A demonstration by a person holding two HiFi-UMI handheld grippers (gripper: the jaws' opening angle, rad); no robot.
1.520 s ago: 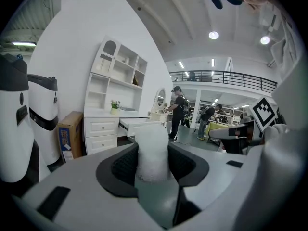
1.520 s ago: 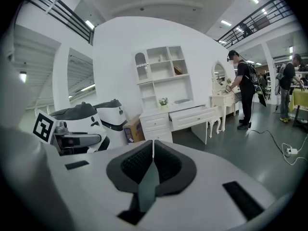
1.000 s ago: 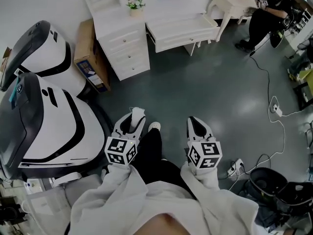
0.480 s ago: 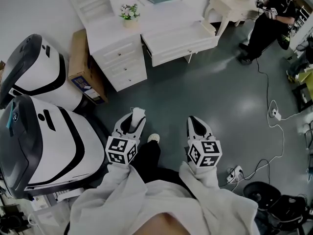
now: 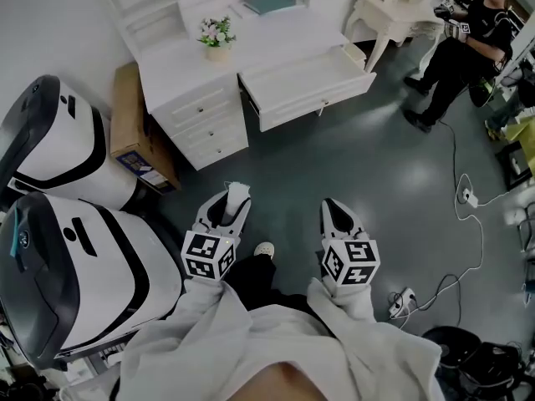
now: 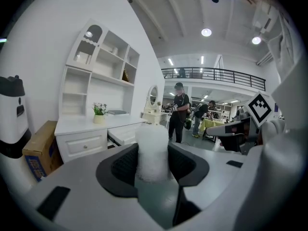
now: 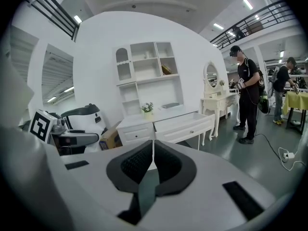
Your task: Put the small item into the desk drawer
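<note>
My left gripper [image 5: 233,200] is shut on a small white foamy item [image 6: 152,150], which sticks up between the dark pads and pokes out at the tip as the white item [image 5: 237,192] in the head view. My right gripper [image 5: 334,211] is shut with nothing between its jaws; in its own view the right gripper [image 7: 153,154] shows its pads touching. Both are held low in front of me, well short of the white desk [image 5: 251,44]. The desk drawer [image 5: 305,86] stands pulled open; it appears as the open drawer [image 7: 185,126] in the right gripper view.
A flower pot [image 5: 216,38] and a teal book [image 5: 269,3] sit on the desk. A cardboard box [image 5: 132,132] leans by its left side. Two large white-and-black machines [image 5: 75,224] stand at left. A person [image 5: 464,44] stands by a vanity table [image 5: 389,7]. Cables [image 5: 468,224] lie on the floor at right.
The desk and drawer have slid lower and nearer in the head view, so I have come closer to them. Both grippers keep their places and states.
</note>
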